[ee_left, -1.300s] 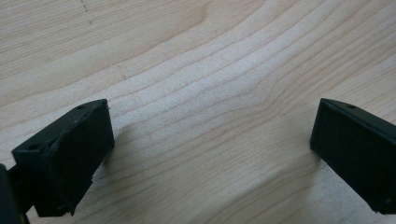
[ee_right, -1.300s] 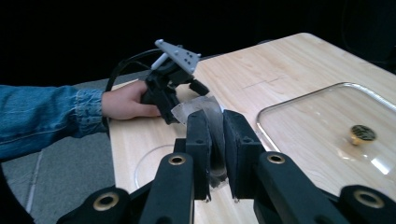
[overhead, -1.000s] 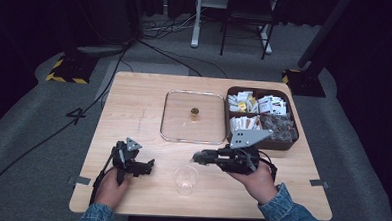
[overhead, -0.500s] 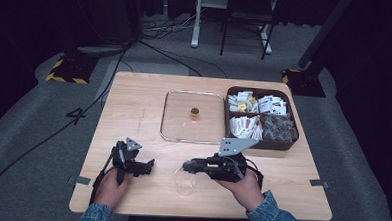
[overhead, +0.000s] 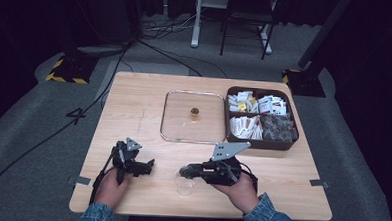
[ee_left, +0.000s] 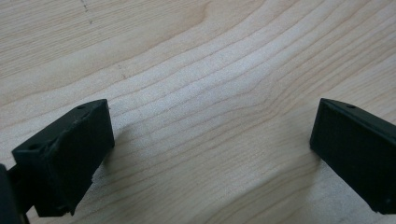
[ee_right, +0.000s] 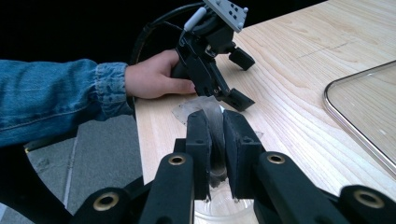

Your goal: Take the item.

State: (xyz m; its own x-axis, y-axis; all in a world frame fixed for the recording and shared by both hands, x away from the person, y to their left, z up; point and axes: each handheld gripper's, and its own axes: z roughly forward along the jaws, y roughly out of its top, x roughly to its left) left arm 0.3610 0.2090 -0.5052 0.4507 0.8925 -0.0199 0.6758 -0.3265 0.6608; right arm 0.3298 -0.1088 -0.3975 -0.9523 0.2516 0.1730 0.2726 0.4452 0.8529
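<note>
Two grippers rest low at the near edge of the wooden counter [overhead: 134, 108]. Left gripper [ee_left: 210, 140]: jaws spread wide, nothing between them, bare wood grain beneath; held by the left hand [overhead: 111, 187], denim sleeve [ee_right: 51, 100] at the wrist. Right gripper [ee_right: 217, 140]: jaws drawn nearly together, pinching the thin rim of a clear plastic cup [overhead: 185, 181], which sits on the counter between the two grippers, its wall passing up between the pads; held by the right hand [overhead: 241, 192]. One clear glass tray [overhead: 170, 114], square with rounded corners, mid-counter, holding a single small brown-gold item [overhead: 195, 111] near its centre; what the item is cannot be told. One dark brown compartment box [overhead: 260, 142], just beside the tray's right edge, holding white and yellow packets in its far and near-left compartments and a dark greyish heap in its near-right compartment. Cup contents: none visible through its clear wall.
</note>
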